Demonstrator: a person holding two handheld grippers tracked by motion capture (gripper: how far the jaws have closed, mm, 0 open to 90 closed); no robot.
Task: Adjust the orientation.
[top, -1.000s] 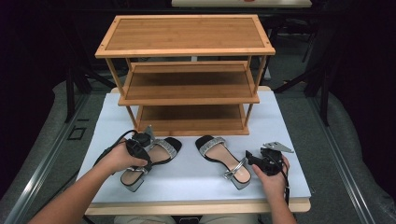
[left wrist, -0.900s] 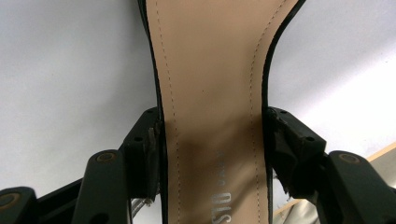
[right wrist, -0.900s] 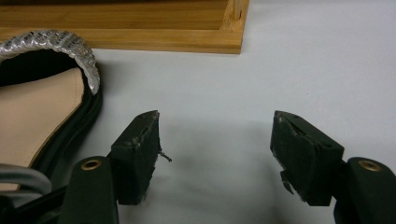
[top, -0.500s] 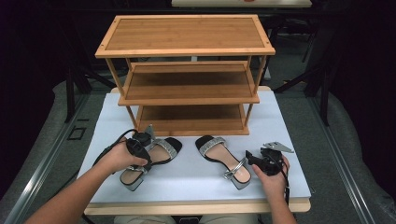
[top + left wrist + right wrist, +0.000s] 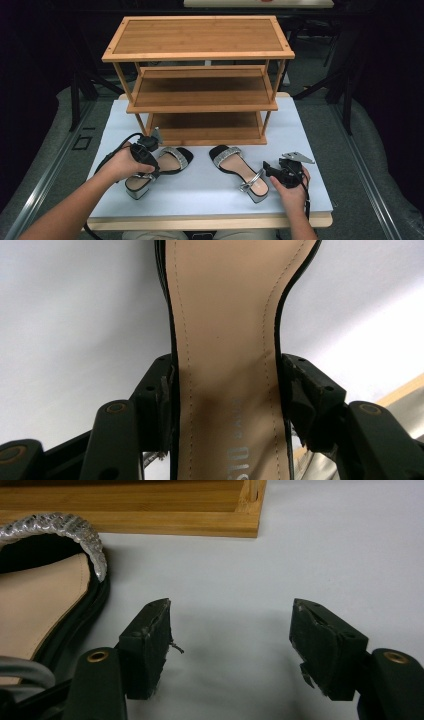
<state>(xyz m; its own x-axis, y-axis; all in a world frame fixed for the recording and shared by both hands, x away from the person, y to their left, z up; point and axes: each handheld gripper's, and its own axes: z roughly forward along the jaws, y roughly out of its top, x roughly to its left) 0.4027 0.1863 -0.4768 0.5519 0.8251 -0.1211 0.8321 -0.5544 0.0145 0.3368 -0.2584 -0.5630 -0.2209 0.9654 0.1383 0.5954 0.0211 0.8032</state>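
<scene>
Left gripper (image 5: 227, 390): jaws straddle left sandal (image 5: 159, 167) waist — pads touching, clamped.
Axis: toe toward rack (image 5: 200, 80).
Right gripper (image 5: 230, 645): apart, empty — beside right sandal (image 5: 240, 167).

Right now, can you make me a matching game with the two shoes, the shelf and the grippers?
Things:
1. left shoe
2. right shoe
3. rack
4. right gripper

Places or states:
A. stands at the back of the table, shelves bare
B. jaws open, nothing between them
C. lies beside the right gripper, not between its jaws
D. sole sits between the left gripper's jaws

Pairs: 1-D, 2-C, 3-A, 4-B
</scene>
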